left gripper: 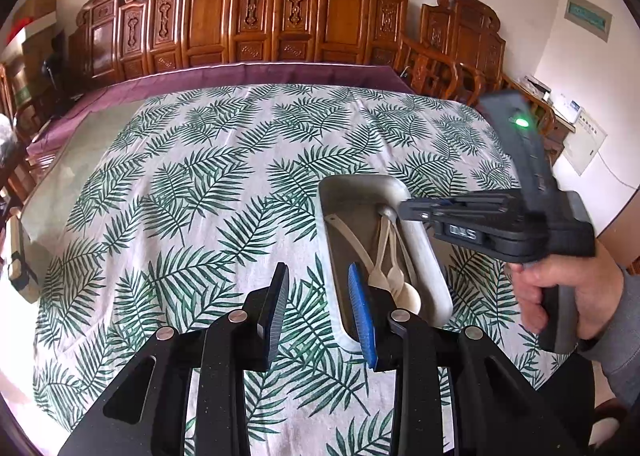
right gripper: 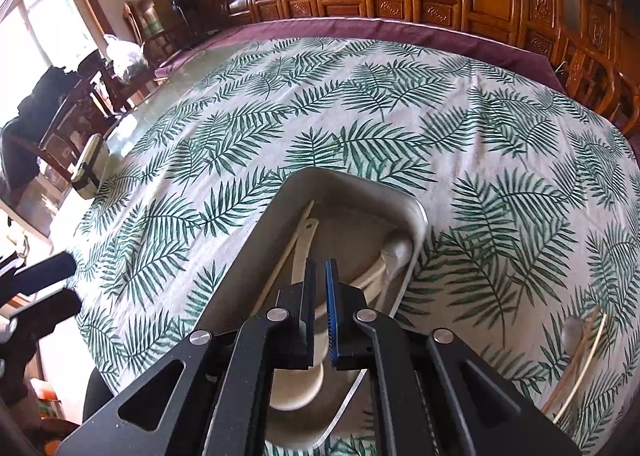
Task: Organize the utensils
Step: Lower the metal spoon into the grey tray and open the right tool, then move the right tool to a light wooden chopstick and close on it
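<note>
While the right hand-held gripper hovers nearly closed and empty over the tray of spoons, the left hand-held gripper waits wide open, so fetch the chopsticks on the bench gently.

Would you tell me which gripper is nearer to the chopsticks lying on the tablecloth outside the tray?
Right. The right gripper hangs over the tray, with the chopsticks just off to its right; the left gripper sits beyond the tray's other side.
</note>
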`<action>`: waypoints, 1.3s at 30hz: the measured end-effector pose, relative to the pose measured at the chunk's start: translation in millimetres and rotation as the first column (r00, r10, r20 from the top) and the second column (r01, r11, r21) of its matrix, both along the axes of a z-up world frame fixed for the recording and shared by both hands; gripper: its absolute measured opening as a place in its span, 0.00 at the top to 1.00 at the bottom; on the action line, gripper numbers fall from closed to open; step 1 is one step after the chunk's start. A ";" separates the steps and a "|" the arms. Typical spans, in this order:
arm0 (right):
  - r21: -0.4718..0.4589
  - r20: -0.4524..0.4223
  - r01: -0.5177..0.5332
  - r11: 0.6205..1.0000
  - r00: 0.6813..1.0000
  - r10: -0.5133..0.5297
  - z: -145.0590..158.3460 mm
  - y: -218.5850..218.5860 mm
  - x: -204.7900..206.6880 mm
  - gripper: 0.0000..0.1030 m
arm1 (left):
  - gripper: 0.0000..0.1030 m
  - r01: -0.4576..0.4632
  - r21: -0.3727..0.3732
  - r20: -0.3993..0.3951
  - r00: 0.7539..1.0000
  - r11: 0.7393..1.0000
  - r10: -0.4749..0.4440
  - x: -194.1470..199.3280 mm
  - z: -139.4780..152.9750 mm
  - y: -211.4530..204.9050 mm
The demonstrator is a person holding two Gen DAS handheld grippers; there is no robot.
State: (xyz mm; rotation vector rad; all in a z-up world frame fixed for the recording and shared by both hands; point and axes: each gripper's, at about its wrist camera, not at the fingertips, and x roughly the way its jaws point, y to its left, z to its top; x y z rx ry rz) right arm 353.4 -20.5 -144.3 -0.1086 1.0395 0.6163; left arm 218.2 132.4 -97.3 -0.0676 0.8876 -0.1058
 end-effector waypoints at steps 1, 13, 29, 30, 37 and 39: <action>0.006 0.013 0.007 1.000 1.000 -0.007 2.9 -7.7 -4.4 0.93 | 0.72 0.003 0.001 0.001 1.000 1.000 -0.003 0.1 0.7 -1.7; 0.047 0.074 0.184 0.982 0.980 -0.187 27.5 -133.5 -36.4 0.92 | 0.71 0.060 0.003 0.017 0.998 0.998 -0.060 4.9 7.6 -36.1; 0.019 0.123 0.367 0.930 0.922 -0.367 38.7 -273.3 -61.8 0.92 | 0.27 0.146 -0.006 0.022 0.989 0.989 -0.146 18.7 4.9 -105.1; 0.017 0.116 0.375 0.927 0.920 -0.374 33.9 -278.3 -62.2 0.93 | 0.22 0.145 -0.004 0.024 0.989 0.989 -0.145 20.4 3.5 -110.2; 0.000 0.054 0.370 0.929 0.928 -0.369 3.7 -282.2 -62.6 0.85 | 0.15 0.185 -0.018 -0.025 0.982 0.982 -0.186 27.3 -9.9 -141.1; -0.010 0.039 0.365 0.931 0.931 -0.364 -7.7 -281.2 -61.3 0.81 | 0.14 0.203 -0.010 -0.034 0.978 0.979 -0.204 28.1 -14.0 -152.1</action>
